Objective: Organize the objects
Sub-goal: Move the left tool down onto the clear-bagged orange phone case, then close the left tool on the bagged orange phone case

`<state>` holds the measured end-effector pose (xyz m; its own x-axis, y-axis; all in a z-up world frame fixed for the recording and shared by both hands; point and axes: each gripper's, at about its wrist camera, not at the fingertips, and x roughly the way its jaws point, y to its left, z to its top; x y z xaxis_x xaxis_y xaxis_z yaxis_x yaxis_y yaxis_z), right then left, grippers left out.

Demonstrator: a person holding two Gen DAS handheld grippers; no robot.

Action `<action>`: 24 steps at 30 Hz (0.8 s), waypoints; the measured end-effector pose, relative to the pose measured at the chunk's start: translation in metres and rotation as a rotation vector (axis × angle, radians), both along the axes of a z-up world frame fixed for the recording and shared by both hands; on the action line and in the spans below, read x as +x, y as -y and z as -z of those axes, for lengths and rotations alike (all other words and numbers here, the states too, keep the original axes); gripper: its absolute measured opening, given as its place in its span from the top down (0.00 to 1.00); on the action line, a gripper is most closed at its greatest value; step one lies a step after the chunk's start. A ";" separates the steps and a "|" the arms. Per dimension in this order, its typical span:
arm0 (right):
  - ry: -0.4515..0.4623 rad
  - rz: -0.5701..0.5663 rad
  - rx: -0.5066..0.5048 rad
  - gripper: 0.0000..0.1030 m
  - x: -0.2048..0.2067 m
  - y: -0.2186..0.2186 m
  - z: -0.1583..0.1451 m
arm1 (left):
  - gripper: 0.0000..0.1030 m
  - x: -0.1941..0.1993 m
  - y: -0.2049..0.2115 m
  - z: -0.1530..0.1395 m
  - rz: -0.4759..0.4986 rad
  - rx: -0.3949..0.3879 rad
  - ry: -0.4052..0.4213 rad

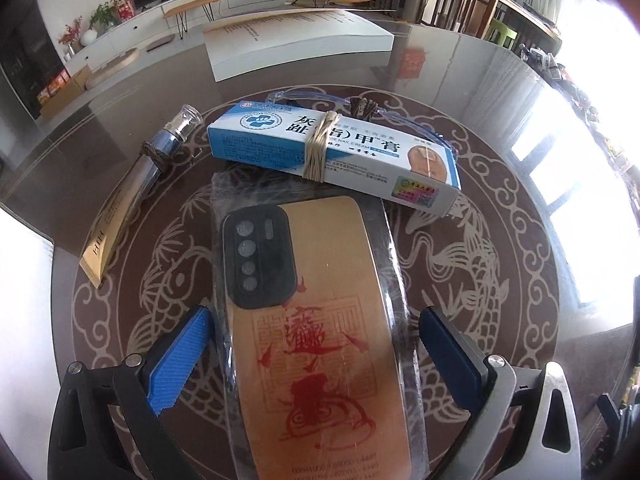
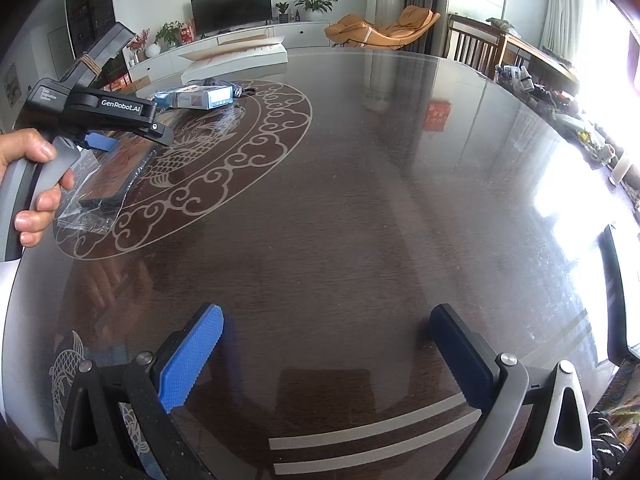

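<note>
The phone case (image 1: 316,320), orange with red print and sealed in a clear bag, lies flat on the table (image 1: 460,80) between the spread fingers of my left gripper (image 1: 314,344), neither pad touching it. Just beyond it the blue-and-white cream box (image 1: 360,152), bound with twine, rests across the bag's far end, a tube (image 1: 132,200) to its left. My right gripper (image 2: 326,354) hangs wide apart over bare table, well away
</note>
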<state>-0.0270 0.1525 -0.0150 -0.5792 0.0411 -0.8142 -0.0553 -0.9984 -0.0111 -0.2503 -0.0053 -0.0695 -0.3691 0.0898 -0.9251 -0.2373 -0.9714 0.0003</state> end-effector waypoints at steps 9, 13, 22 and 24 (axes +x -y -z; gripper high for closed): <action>0.002 -0.001 0.000 0.00 0.000 0.000 0.000 | 0.26 0.019 0.014 -0.001 -0.027 0.022 -0.114; 0.002 -0.002 0.000 0.00 0.000 -0.001 0.000 | 0.26 0.043 0.026 -0.002 -0.065 0.019 -0.120; 0.001 -0.004 0.000 0.00 0.000 -0.001 0.000 | 0.26 0.131 0.077 -0.001 -0.197 0.020 -0.148; 0.000 -0.003 0.001 0.00 0.000 -0.001 0.000 | 0.22 0.142 0.082 0.000 -0.204 0.016 -0.157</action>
<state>-0.0267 0.1531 -0.0152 -0.5792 0.0402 -0.8142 -0.0526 -0.9985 -0.0119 -0.1083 -0.0874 -0.0700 -0.5202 0.0128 -0.8539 -0.0349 -0.9994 0.0063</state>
